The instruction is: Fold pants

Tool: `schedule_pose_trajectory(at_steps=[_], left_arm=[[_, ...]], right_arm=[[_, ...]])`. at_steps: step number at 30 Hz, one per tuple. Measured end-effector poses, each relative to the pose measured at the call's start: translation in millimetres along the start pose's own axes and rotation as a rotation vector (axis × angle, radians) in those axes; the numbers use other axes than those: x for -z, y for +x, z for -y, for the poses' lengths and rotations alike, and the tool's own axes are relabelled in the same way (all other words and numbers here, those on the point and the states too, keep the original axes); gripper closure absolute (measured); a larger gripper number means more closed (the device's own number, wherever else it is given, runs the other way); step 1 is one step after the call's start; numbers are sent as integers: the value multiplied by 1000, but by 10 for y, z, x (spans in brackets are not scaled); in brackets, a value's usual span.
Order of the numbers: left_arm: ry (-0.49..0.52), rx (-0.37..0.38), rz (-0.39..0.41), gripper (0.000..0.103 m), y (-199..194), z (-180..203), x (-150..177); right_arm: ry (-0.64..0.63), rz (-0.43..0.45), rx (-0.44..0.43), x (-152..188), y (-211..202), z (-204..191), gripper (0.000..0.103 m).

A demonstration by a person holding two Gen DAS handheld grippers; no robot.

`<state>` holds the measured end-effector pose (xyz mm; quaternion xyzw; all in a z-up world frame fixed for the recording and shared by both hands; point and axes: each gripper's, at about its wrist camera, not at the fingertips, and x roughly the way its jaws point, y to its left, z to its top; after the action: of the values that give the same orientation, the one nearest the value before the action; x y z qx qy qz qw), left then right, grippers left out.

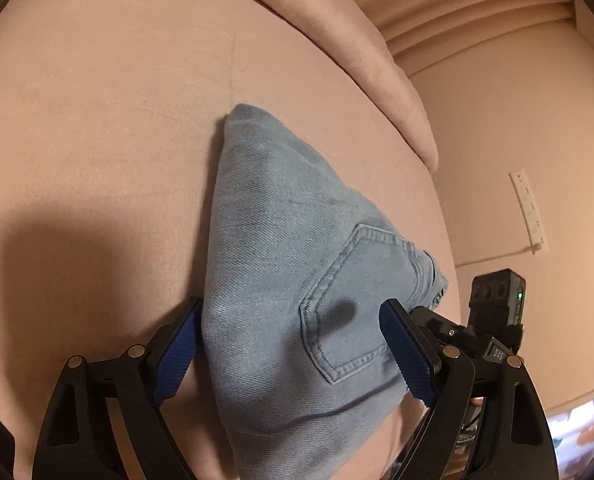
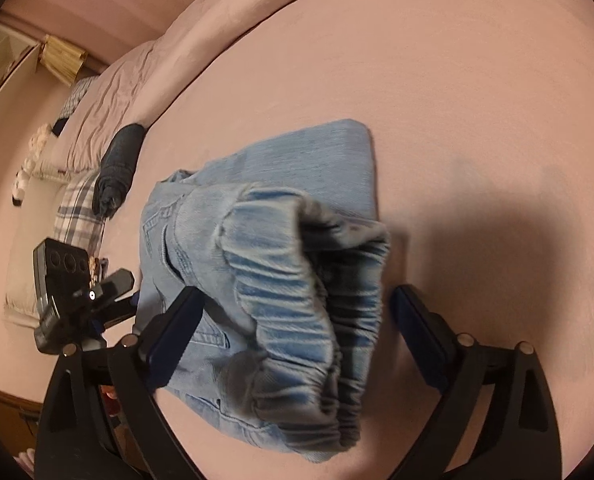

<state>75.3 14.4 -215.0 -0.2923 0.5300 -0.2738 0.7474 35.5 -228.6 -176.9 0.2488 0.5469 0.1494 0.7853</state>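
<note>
Nearest in the left wrist view, the left hand-held gripper (image 1: 293, 340) stands with its jaws spread wide over the folded light-blue jeans (image 1: 297, 280); one blue pad (image 1: 177, 348) lies at the bundle's left edge and the other floats above the denim beside the back pocket (image 1: 353, 304), so nothing is clamped. The jeans lie as a compact folded bundle on the pink bed (image 1: 97, 120), narrowing to a rounded fold at the far end. At the right, the other tool's black camera block (image 1: 497, 300) shows a small green light. Beyond the bundle a pink pillow (image 1: 357, 40) rests against the ribbed headboard (image 1: 477, 12), and a white socket strip (image 1: 529, 212) is fixed to the wall. In the right wrist view, the right hand-held gripper (image 2: 293, 320) is likewise spread wide, its jaws apart on either side of the gathered elastic waistband (image 2: 305, 280), which rises slightly blurred between them; neither pad presses on it, and its right finger (image 2: 417, 336) sits clear over the sheet. Farther off, a rolled dark garment (image 2: 119, 164) lies at the mattress edge, with a plaid cloth (image 2: 77, 212) just beside it and crumpled pink bedding (image 2: 109, 108) beyond.
</note>
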Motion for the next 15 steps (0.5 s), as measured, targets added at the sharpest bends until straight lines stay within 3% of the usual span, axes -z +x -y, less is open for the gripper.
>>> schedule_pose_trajectory(at_steps=[3, 6, 8, 11, 15], left_arm=[[7, 21, -18, 23, 52, 17, -3], [22, 34, -20, 30, 69, -2, 8], [18, 42, -21, 42, 56, -57, 18], [-8, 45, -22, 59, 29, -154, 16], [-57, 49, -16, 59, -16, -156, 46]], right_arm=[[-37, -12, -32, 16, 76, -74, 7], [-88, -8, 11, 29, 142, -154, 7], [-80, 1, -3, 23, 141, -126, 8], [-58, 16, -23, 15, 114, -24, 20], [-34, 24, -45, 27, 81, 27, 25]])
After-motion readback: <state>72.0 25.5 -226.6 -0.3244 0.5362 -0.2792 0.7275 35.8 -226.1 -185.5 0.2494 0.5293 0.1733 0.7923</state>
